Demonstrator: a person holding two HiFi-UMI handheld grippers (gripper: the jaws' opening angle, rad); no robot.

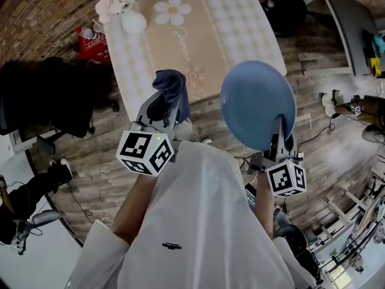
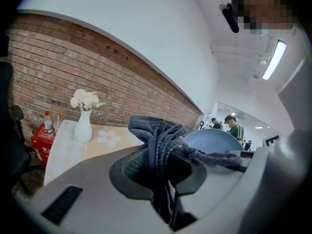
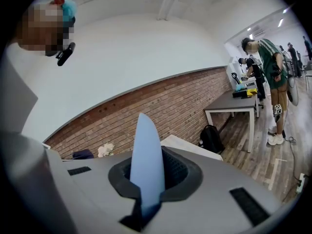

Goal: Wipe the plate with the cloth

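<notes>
A light blue plate [image 1: 257, 104] is held up off the table by its near rim in my right gripper [image 1: 280, 142], which is shut on it. In the right gripper view the plate [image 3: 146, 161] stands edge-on between the jaws. A dark blue cloth [image 1: 171, 92] is bunched in my left gripper [image 1: 167, 108], which is shut on it. The left gripper view shows the cloth [image 2: 157, 150] sticking up from the jaws, with the plate [image 2: 212, 139] just to its right. Cloth and plate hang apart, side by side, above the table's near edge.
The table [image 1: 198, 35] has a beige checked cover with a daisy print. A white vase with pale flowers [image 1: 128, 14] stands at its far left corner. A red box [image 1: 93, 47] and a dark chair [image 1: 54, 95] sit on the floor to the left. People stand at a far desk [image 3: 239, 101].
</notes>
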